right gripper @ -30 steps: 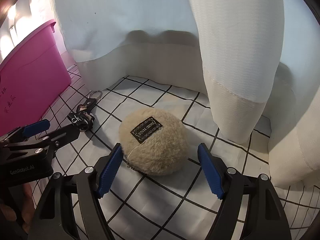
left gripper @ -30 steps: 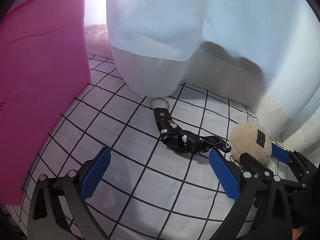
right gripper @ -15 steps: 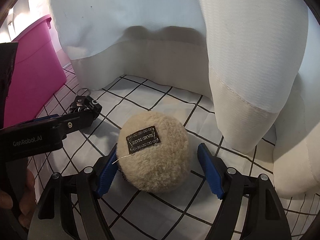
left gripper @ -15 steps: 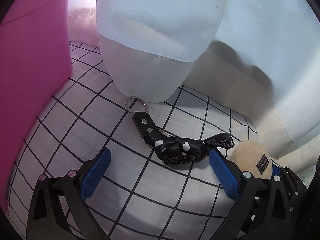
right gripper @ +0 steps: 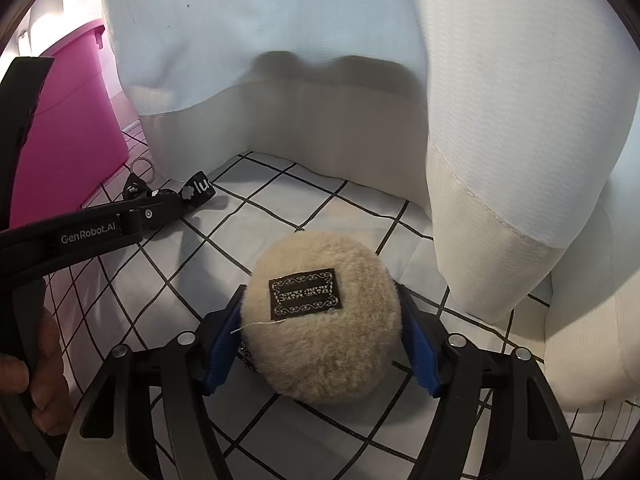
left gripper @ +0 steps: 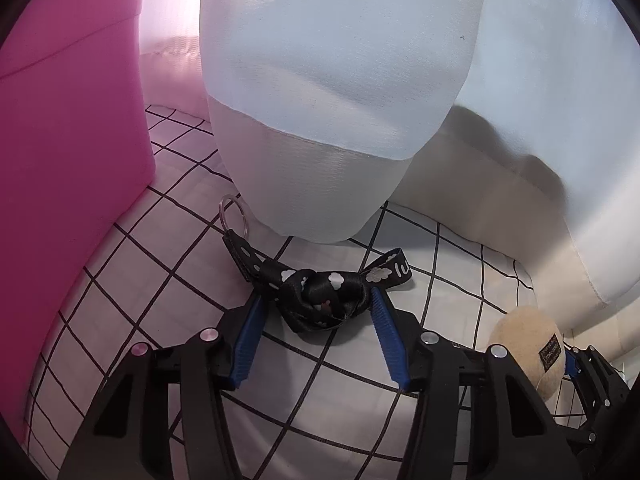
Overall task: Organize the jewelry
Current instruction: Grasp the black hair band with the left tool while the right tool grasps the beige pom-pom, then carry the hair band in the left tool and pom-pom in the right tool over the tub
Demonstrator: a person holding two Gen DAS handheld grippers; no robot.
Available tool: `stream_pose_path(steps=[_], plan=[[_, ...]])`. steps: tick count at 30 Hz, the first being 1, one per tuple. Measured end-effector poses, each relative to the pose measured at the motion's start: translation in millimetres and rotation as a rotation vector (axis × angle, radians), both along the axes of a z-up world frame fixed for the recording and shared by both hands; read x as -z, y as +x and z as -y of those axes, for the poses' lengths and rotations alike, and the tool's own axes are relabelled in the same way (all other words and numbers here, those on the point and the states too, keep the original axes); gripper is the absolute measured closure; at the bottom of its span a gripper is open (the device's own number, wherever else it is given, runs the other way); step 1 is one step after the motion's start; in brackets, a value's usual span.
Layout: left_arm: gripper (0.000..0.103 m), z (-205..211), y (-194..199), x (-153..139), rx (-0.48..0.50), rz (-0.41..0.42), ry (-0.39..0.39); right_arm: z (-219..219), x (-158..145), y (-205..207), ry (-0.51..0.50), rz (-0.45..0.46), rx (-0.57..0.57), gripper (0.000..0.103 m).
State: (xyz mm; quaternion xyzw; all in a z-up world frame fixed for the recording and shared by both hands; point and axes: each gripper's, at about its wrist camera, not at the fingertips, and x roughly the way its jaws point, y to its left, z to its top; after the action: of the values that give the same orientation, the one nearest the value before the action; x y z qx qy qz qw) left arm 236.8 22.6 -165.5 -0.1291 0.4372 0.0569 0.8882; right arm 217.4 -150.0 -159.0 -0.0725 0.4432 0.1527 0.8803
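A black strap keychain (left gripper: 320, 294), tied in a knot and printed with white clouds, lies on the checked cloth, its metal ring (left gripper: 234, 216) at the far left. My left gripper (left gripper: 316, 300) is closing, and its blue pads touch both sides of the knot. A beige plush ball (right gripper: 320, 320) with a black label sits between the blue pads of my right gripper (right gripper: 320, 292). Its jaws are closing too and press into the fur. The ball (left gripper: 524, 352) also shows at the lower right of the left wrist view. A left finger (right gripper: 160, 210) reaches in beside the strap's end (right gripper: 198, 192).
A pink plastic bin (left gripper: 68, 140) stands close on the left. White curtain folds (left gripper: 320, 100) hang down to the checked cloth (left gripper: 160, 300) right behind the keychain and the ball. A person's hand (right gripper: 40, 360) holds the left gripper's handle.
The left gripper moved forward over the strap and its jaws went from wide to closed around the knot. The right gripper's jaws narrowed onto the plush ball.
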Motion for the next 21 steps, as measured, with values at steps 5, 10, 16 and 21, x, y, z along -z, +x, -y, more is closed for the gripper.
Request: stream_pose_path(steps=[5, 10, 16, 21], plan=[[0.071, -12, -4, 1, 0.006, 0.017, -0.019, -1, 0, 0, 0.013, 0.005, 0.001, 0.046], [0.078, -16, -25, -3, 0.015, 0.037, -0.033, 5, -3, -5, 0.055, 0.004, 0.008, 0.047], [0.078, -18, -49, -9, 0.018, 0.046, -0.024, 18, -9, -21, 0.102, -0.003, 0.006, 0.047], [0.078, -3, -61, -15, 0.026, 0.045, -0.004, 26, -19, -45, 0.122, -0.009, -0.012, 0.047]])
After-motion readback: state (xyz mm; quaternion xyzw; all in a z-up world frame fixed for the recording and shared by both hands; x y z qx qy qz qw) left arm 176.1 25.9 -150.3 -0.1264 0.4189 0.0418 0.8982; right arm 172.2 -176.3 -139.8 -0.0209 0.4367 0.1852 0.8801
